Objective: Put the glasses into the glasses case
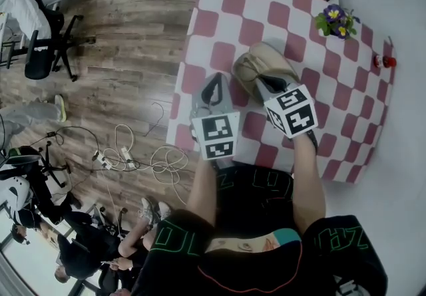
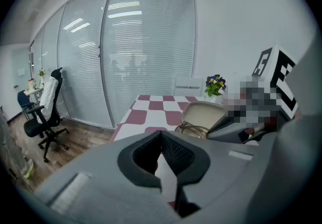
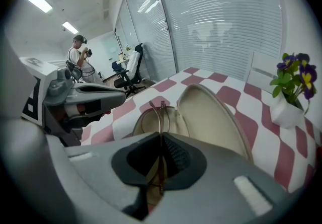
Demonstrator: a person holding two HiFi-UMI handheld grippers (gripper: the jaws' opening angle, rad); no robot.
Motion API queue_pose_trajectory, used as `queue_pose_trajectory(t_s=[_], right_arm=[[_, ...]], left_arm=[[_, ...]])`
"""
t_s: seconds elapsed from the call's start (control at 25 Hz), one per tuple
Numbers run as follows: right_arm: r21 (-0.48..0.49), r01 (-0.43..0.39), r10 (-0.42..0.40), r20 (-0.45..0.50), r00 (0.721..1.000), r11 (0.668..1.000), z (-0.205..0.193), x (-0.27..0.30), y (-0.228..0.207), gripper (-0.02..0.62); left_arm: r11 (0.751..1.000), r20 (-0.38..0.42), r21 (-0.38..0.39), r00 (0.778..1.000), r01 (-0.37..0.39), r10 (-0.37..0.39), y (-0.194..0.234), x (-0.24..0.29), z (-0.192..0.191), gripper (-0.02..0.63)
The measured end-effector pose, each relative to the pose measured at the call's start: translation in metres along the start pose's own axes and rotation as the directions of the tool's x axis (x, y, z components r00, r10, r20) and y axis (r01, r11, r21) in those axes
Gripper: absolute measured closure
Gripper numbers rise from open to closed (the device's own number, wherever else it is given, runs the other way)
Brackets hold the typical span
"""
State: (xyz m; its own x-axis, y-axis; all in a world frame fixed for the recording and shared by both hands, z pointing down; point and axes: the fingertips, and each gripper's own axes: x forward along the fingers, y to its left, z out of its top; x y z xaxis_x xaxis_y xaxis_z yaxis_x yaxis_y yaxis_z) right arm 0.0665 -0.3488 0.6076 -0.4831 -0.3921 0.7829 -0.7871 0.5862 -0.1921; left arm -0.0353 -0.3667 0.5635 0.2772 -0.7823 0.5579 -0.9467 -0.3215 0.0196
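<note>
An open beige glasses case lies on the red-and-white checked table, its lid tilted back. My right gripper is shut on thin wire-framed glasses, which reach forward and down into the case's lower half. In the head view that gripper sits right over the case. My left gripper hovers just left of the case, near the table's left edge; its jaws meet with nothing between them. The case and glasses also show in the left gripper view.
A small white pot of purple and yellow flowers stands at the table's far right, with a red object at the right edge. Off the table's left edge are wooden floor, cables and an office chair. A person stands far off.
</note>
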Motion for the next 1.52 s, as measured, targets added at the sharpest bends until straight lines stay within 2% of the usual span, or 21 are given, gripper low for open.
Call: queue_pose_trajectory(t_s=[0.64, 0.68, 0.72, 0.88, 0.96, 1.32, 1.52], right_arm=[[-0.104, 0.134, -0.142, -0.074, 0.987, 0.986, -0.003, 0.015, 0.005, 0.572], [-0.109, 0.142, -0.15, -0.077, 0.986, 0.984, -0.004, 0.016, 0.004, 0.568], [-0.115, 0.15, -0.159, -0.077, 0.984, 0.982, -0.004, 0.017, 0.004, 0.536], [-0.135, 0.18, -0.187, -0.043, 0.981, 0.974, 0.002, 0.01, 0.005, 0.527], [-0.144, 0.193, -0.199, -0.027, 0.98, 0.971, 0.006, 0.003, 0.004, 0.482], [-0.151, 0.262, -0.251, 0.085, 0.964, 0.953, 0.024, -0.025, -0.006, 0.482], [-0.121, 0.279, -0.257, 0.174, 0.951, 0.953, 0.036, -0.051, -0.004, 0.482]], left_arm=[[0.999, -0.014, -0.005, 0.999, -0.038, 0.038, 0.013, -0.008, -0.008, 0.598], [0.999, -0.016, -0.006, 0.999, -0.044, 0.044, 0.015, -0.01, -0.009, 0.598], [0.999, -0.016, -0.006, 0.999, -0.048, 0.048, 0.017, -0.011, -0.009, 0.598], [0.999, -0.006, -0.003, 0.999, -0.053, 0.053, 0.017, -0.017, -0.006, 0.598], [0.999, 0.002, -0.001, 0.999, -0.049, 0.049, 0.014, -0.019, -0.005, 0.598], [0.999, 0.073, 0.0, 0.997, -0.041, 0.041, 0.009, -0.034, 0.019, 0.598], [0.999, 0.12, -0.01, 0.992, -0.042, 0.043, 0.003, -0.046, 0.036, 0.598]])
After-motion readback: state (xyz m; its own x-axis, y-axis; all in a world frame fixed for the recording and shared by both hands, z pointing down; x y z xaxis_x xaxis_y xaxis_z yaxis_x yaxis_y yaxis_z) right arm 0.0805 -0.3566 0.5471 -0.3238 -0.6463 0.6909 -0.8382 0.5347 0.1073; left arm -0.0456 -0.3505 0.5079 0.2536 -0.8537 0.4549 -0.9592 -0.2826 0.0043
